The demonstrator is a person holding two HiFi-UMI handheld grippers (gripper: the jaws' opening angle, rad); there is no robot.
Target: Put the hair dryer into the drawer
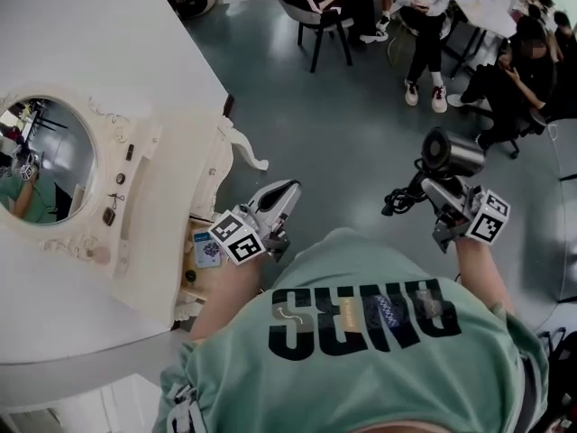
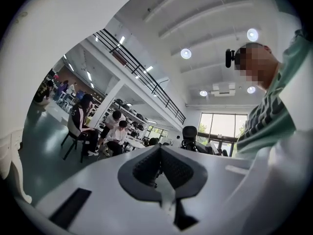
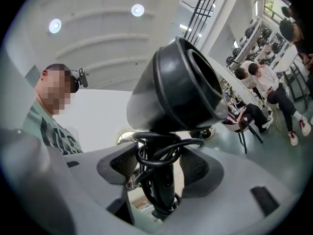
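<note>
A dark hair dryer [image 1: 451, 154] with a silver barrel is in my right gripper [image 1: 439, 190], which is shut on its handle out over the floor at the right. The right gripper view shows the black nozzle [image 3: 181, 87] above the jaws and the cord looped round the handle between the pads [image 3: 122, 163]. My left gripper [image 1: 281, 198] hangs empty with its tips together, just right of the open drawer [image 1: 209, 282] of the white dressing table [image 1: 108, 43]. Its pads [image 2: 146, 166] meet at the tip in the left gripper view. The drawer holds a small blue and white packet [image 1: 207, 249].
An oval mirror [image 1: 50, 156] lies set in the table top at the left. A curved white table leg [image 1: 245, 150] sticks out toward the grey floor. Several people sit on chairs [image 1: 323, 25] at the far side, by desks at the upper right.
</note>
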